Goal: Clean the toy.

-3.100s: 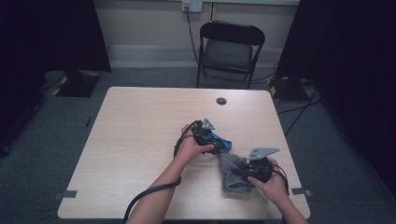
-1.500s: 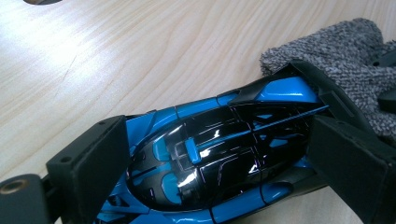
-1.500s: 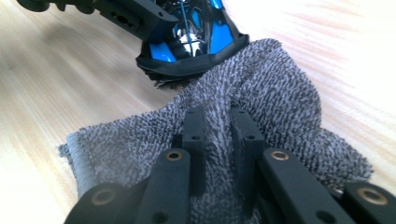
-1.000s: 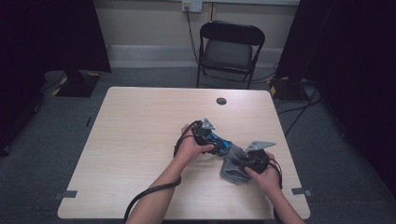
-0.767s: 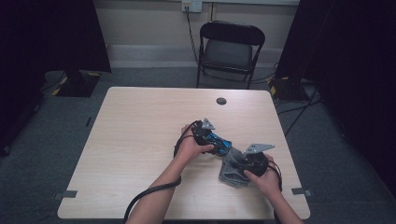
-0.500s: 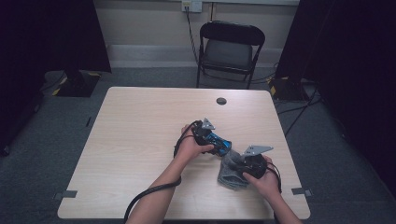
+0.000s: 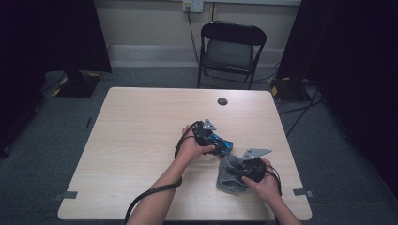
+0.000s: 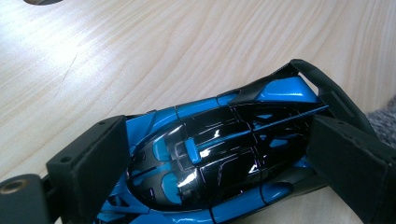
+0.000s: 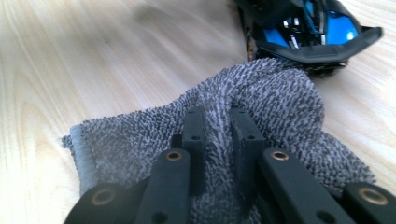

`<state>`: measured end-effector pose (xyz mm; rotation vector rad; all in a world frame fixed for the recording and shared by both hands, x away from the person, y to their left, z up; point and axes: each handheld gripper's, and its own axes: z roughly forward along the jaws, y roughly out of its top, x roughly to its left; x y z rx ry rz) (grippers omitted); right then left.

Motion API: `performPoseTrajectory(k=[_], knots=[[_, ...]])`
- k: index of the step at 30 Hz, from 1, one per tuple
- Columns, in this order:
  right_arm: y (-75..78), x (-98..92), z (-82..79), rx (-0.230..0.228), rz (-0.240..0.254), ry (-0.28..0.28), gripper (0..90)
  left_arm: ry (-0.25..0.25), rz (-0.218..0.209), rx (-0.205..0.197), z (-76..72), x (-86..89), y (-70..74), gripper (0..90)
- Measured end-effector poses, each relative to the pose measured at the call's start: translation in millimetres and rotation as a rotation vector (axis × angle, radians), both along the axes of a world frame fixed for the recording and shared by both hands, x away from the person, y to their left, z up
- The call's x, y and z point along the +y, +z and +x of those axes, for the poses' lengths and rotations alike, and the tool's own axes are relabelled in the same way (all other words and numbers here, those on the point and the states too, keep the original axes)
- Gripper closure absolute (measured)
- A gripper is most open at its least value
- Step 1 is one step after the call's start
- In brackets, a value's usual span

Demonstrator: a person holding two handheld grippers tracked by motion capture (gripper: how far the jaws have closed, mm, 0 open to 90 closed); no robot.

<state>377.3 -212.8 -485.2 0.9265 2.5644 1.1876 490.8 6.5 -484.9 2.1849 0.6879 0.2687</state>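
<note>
A: On the desk [image 7: 141,140], high view: the left gripper [image 7: 220,146] is pinning the blue toy car [image 7: 221,144]; the right gripper [image 7: 241,172] is bringing the grey cloth [image 7: 227,176] beside it.

B: Left gripper view: jaws are clamping the car's sides [image 8: 219,158]. Hold steady.

A: Right gripper view: jaws are pinching a cloth fold [image 9: 217,123]; wipe gently tailward.

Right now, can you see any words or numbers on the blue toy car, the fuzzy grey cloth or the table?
There are none to read.
Toy car: glossy blue and black panels, no letters or numbers, clamped between the left gripper jaws.
Grey cloth: plain fuzzy weave, no tag or label in view, pinched by the right gripper.
Table: bare wood grain, no print.
</note>
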Motion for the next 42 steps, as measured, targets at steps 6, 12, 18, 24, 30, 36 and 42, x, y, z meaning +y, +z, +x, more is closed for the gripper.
performPoseTrajectory(k=[6, 12, 18, 24, 30, 36, 42], knots=[[0.4, 4.0, -2.4, 0.0, -0.004, 0.02, 78.2, 0.001, -0.002, 0.002, -0.3, 0.0, -0.1, 5.9], [0.4, 6.7, -3.6, 0.001, -0.003, 0.032, 78.2, -0.001, 0.001, 0.001, 0.0, 0.1, 0.1, 5.9], [0.1, 8.7, -5.2, 0.001, 0.003, 0.053, 78.1, 0.0, -0.004, 0.002, -0.1, 0.0, -0.2, 5.9], [1.7, 12.7, -9.2, -0.003, 0.011, 0.097, 77.2, 0.0, -0.004, 0.001, -0.4, 0.0, -0.2, 6.0], [7.7, 11.4, -14.1, -0.021, -0.008, 0.121, 76.9, 0.001, -0.005, 0.001, -0.5, 0.3, -0.4, 6.0], [15.5, -7.5, -12.1, -0.029, -0.009, 0.09, 76.8, 0.001, -0.011, -0.003, -0.7, 0.6, -0.9, 6.0], [20.9, -28.7, -1.6, -0.031, -0.025, 0.048, 75.8, 0.001, -0.008, -0.001, -0.3, -0.1, -0.6, 6.0]])
